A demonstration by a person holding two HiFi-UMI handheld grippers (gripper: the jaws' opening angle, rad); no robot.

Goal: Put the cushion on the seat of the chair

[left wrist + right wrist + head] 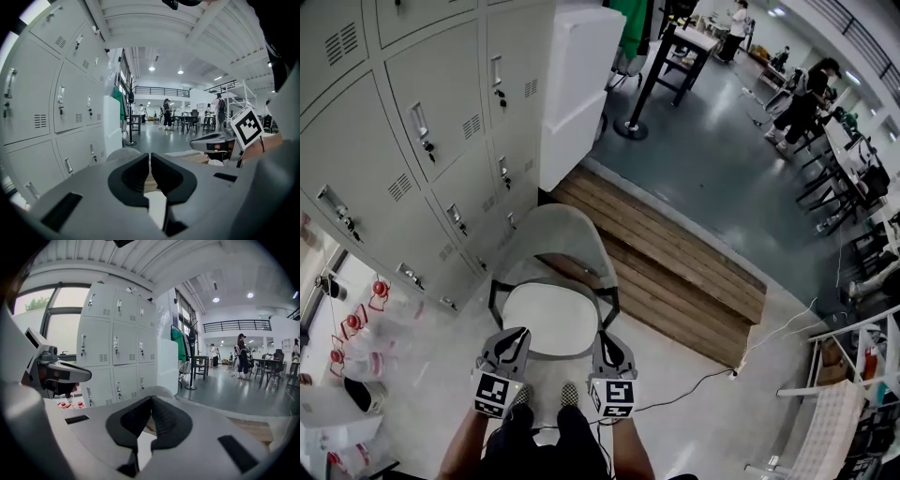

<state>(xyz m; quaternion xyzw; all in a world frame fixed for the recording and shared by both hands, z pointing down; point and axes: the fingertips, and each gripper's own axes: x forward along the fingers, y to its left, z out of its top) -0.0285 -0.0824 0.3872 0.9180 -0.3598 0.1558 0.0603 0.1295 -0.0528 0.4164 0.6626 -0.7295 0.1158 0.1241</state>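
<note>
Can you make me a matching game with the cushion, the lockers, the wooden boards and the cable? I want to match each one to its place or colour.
1 cushion
2 lockers
3 wooden boards
4 cable

A black, on the floor
B on the chair seat
C brown, right of the chair
D grey, on the left

Pairs: 1-B, 2-D, 3-C, 4-A

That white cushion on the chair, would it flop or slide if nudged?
The white cushion looks thin and flat, so it is probably light and somewhat bendy when lifted by an edge. No ties to the chair show, so a push would likely slide it.
</note>
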